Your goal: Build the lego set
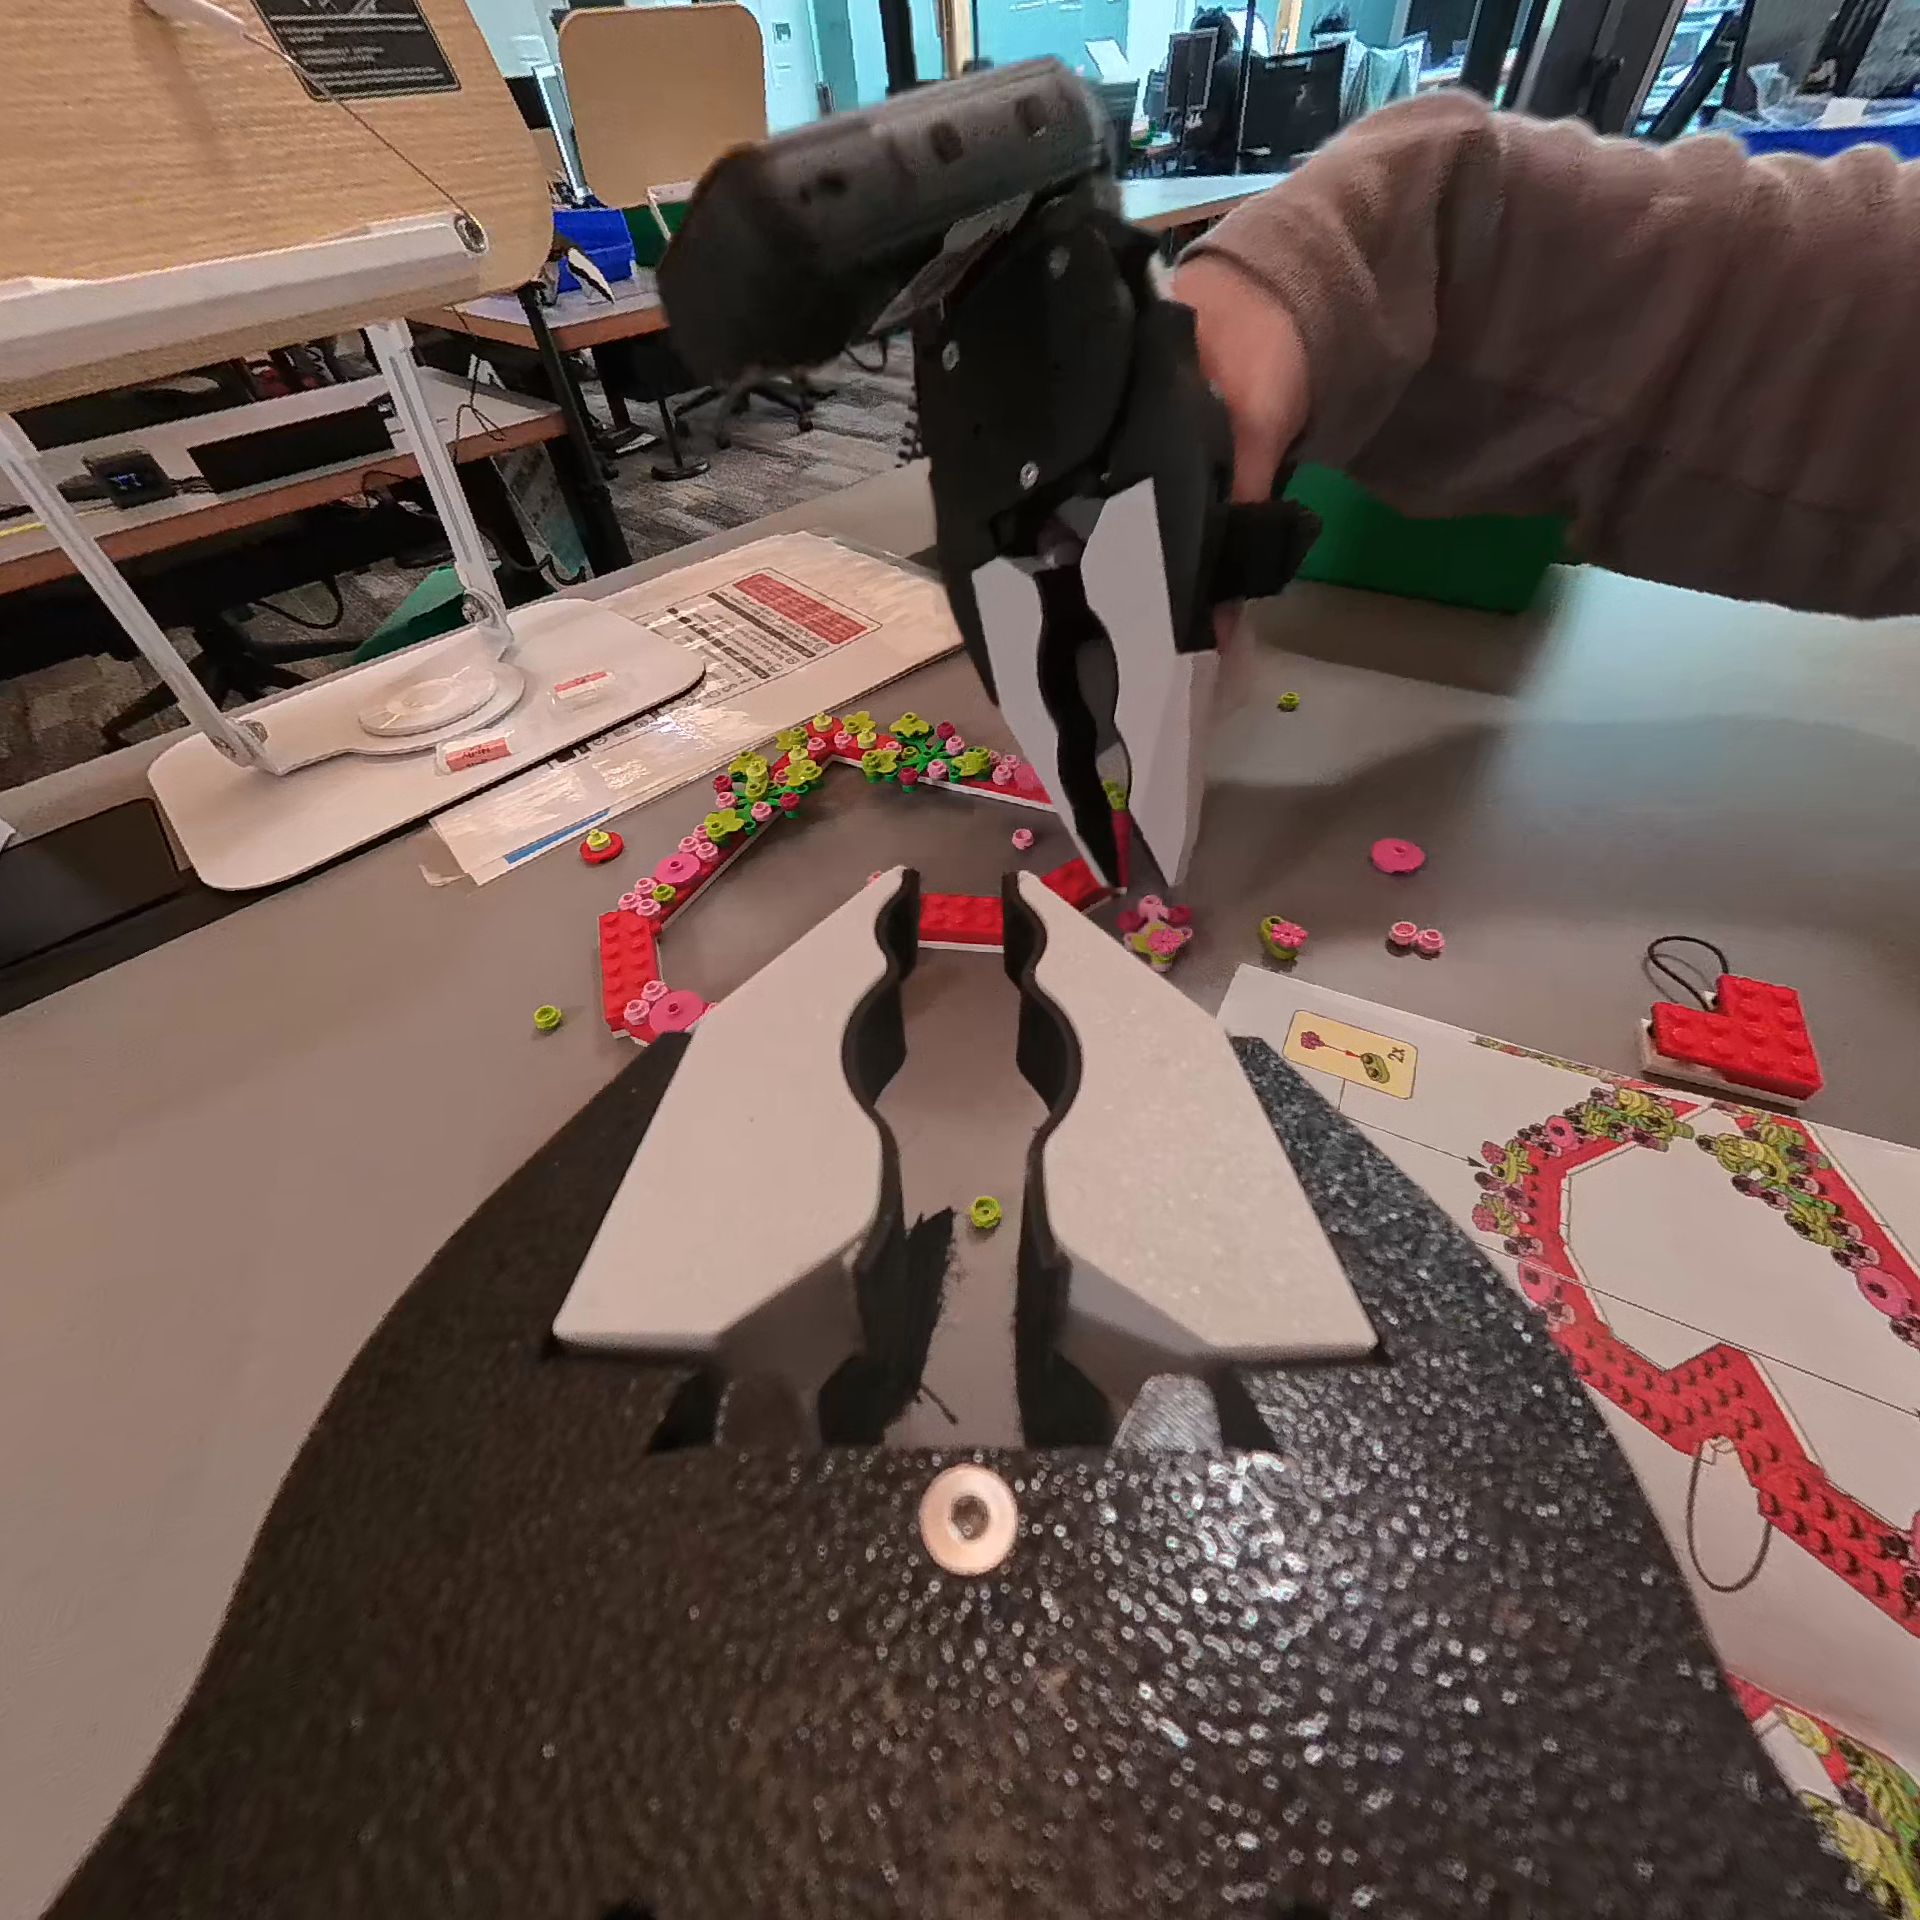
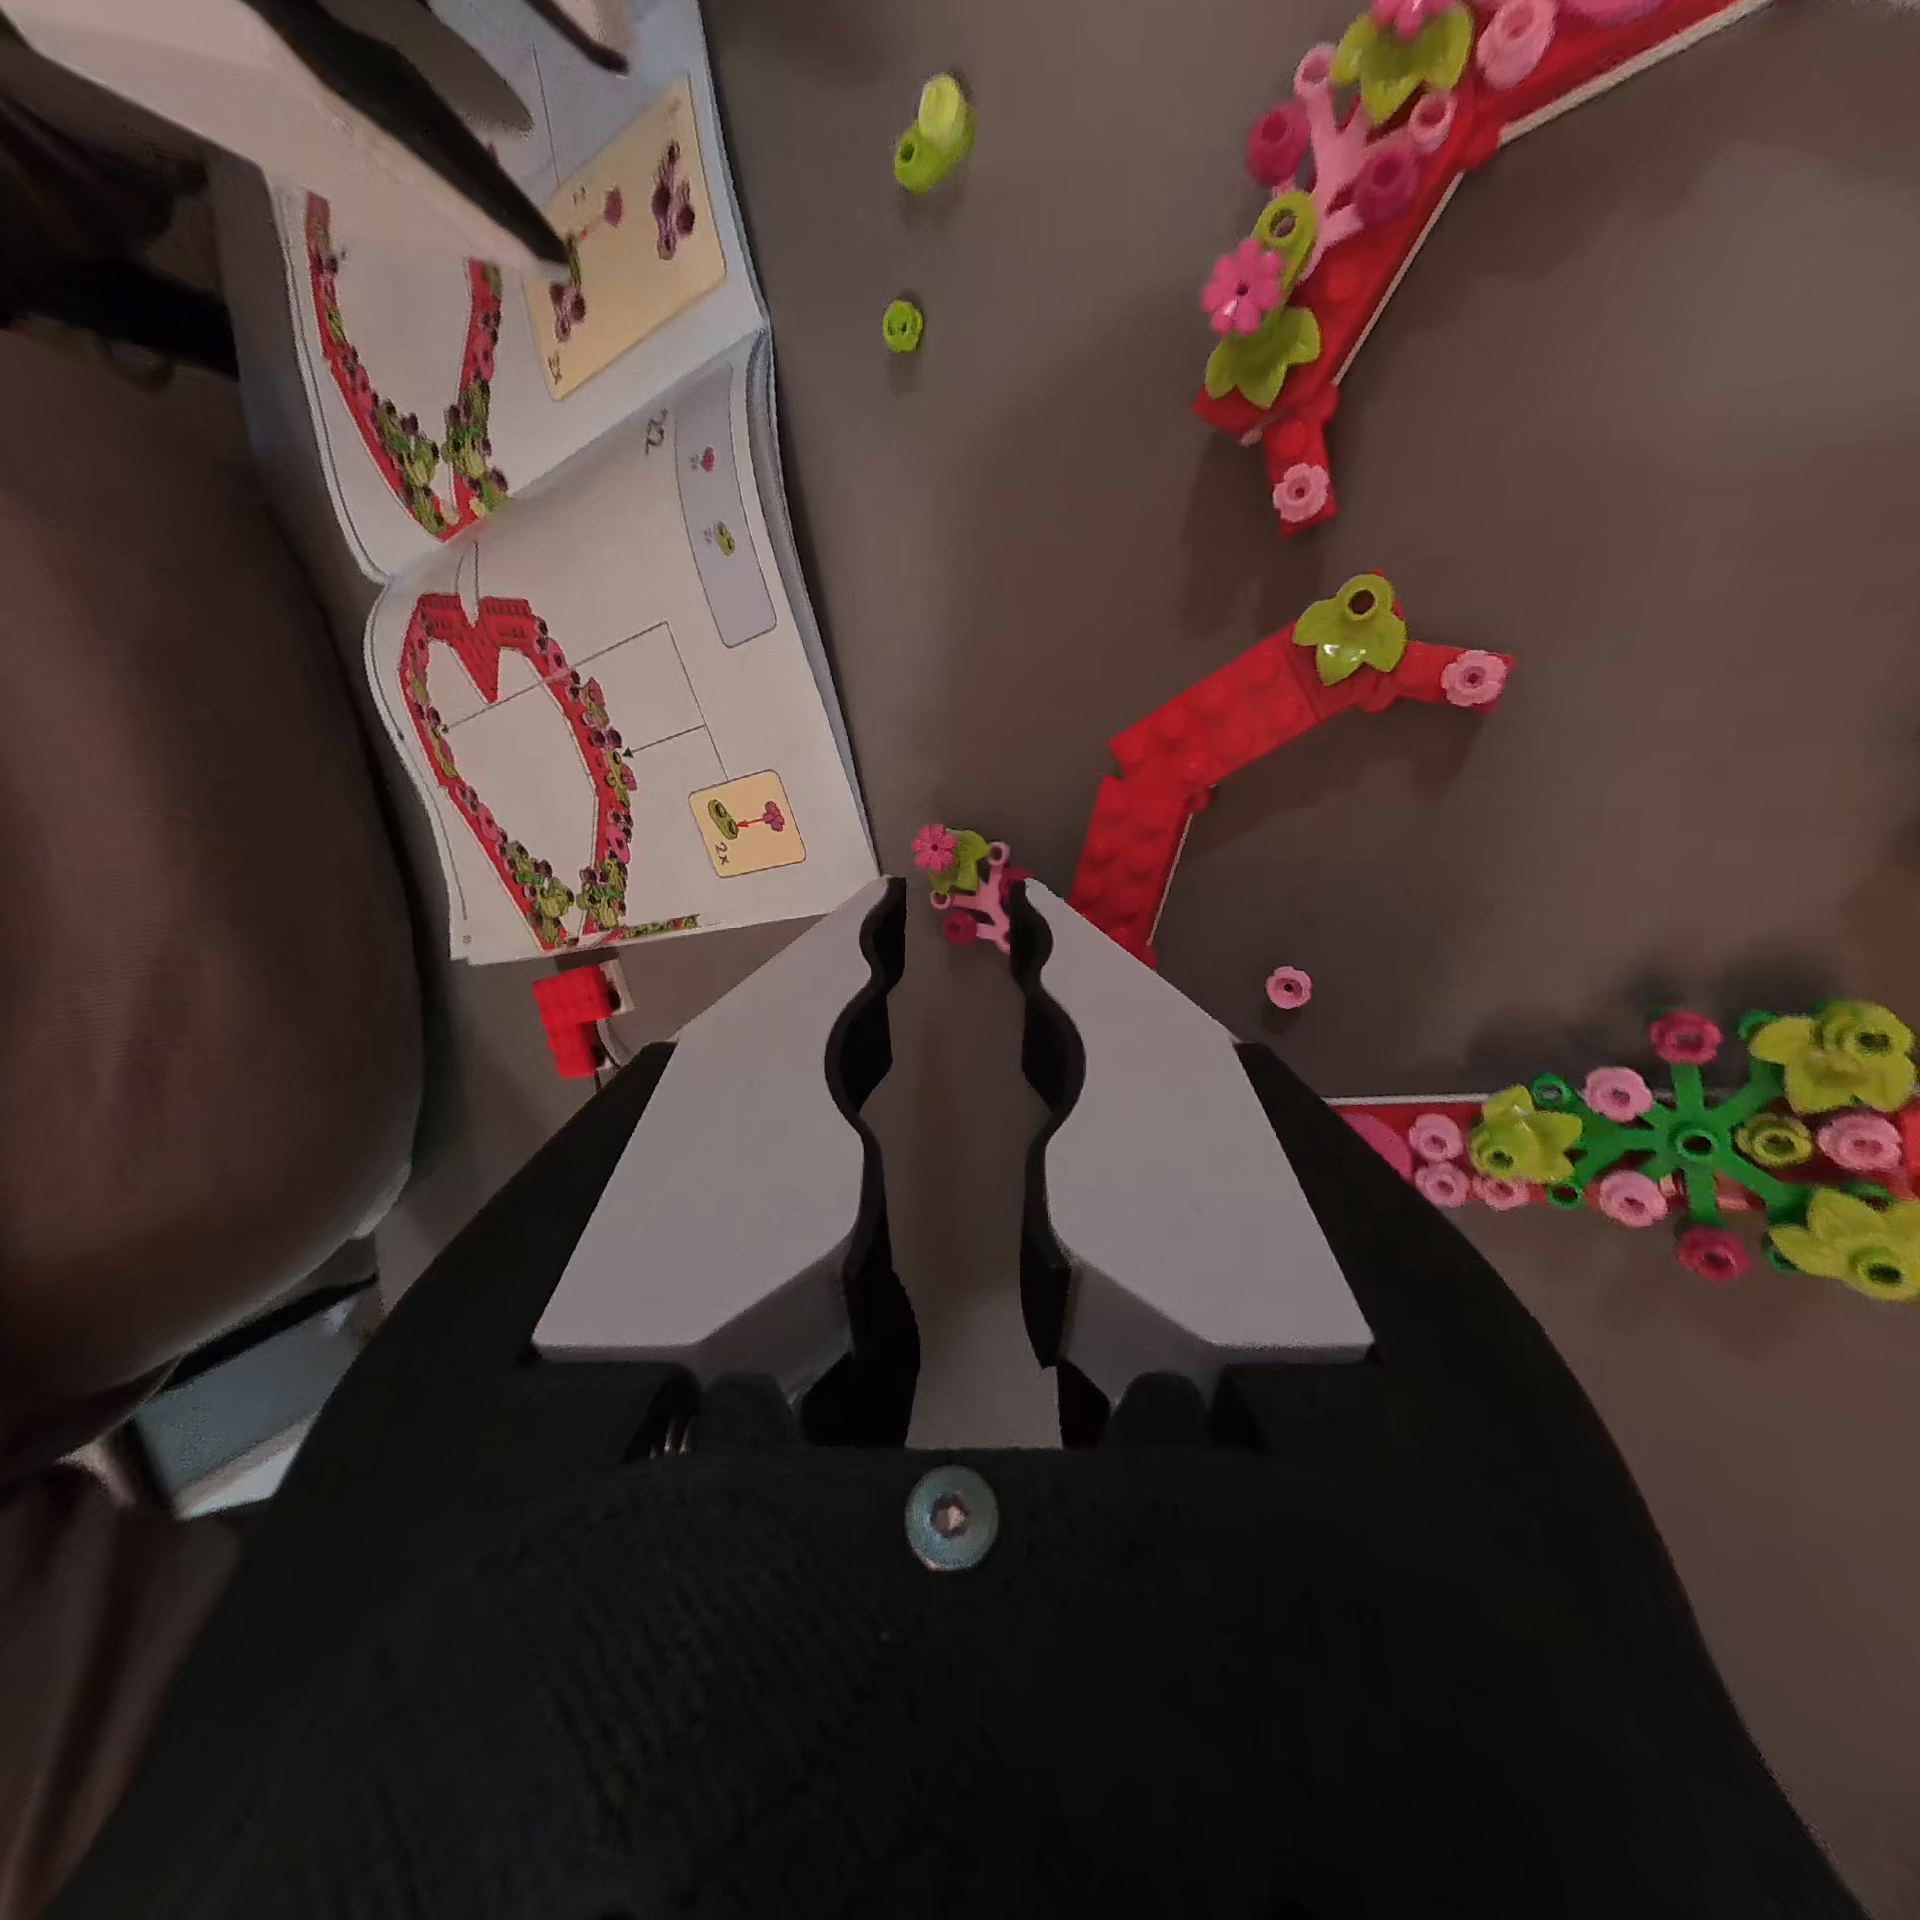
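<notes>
Right tongs [image 1: 1138, 883] tip-down beside pink flower cluster [image 1: 1155, 928], left tongs [image 1: 961, 894] parted.

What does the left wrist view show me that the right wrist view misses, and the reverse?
Only the left wrist view shows the white desk lamp base, the green bin and the dark pink round plate. Only the right wrist view shows the lime curved piece lying loose. Both show the pink-and-lime flower cluster at the open right hand-held gripper, the red heart frame, the open instruction booklet and the small red block with cord.
</notes>
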Available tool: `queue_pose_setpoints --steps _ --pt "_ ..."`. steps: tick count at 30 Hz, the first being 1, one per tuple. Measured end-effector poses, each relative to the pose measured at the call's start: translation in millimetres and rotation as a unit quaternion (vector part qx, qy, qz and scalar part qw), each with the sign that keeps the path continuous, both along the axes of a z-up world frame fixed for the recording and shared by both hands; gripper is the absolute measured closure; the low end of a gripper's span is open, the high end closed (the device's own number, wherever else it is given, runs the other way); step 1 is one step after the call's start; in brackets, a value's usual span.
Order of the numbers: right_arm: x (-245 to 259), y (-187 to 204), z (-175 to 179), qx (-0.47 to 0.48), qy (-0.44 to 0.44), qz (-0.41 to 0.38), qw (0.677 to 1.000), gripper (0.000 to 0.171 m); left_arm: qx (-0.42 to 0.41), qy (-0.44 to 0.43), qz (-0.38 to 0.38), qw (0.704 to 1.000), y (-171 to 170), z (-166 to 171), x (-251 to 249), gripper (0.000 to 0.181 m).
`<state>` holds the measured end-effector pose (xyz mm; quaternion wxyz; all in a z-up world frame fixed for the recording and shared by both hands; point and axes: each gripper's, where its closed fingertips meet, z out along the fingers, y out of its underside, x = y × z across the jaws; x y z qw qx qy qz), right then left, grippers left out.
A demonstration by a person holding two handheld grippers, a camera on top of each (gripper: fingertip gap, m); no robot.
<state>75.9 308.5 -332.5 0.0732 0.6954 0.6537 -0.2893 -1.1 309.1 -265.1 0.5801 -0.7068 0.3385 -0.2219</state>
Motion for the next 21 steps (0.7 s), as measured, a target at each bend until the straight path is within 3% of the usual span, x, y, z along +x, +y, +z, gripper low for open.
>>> queue_pose_setpoints --steps 3,7,12,21 --pt "1 6 11 0.059 0.043 -0.035 0.997 0.152 0.003 -0.002 0.005 1.000 1 1 -3 0.171" --pt "-6 18 34 0.169 0.191 -0.085 0.963 0.150 0.013 -0.006 0.019 1.000 6 3 -10 0.173" --pt "9 43 66 0.353 0.410 -0.172 0.823 0.150 0.044 -0.007 0.047 0.998 13 7 -20 0.174" --pt "56 67 103 0.465 0.527 -0.262 0.661 0.149 0.034 0.006 0.046 0.998 12 -1 -18 0.175"
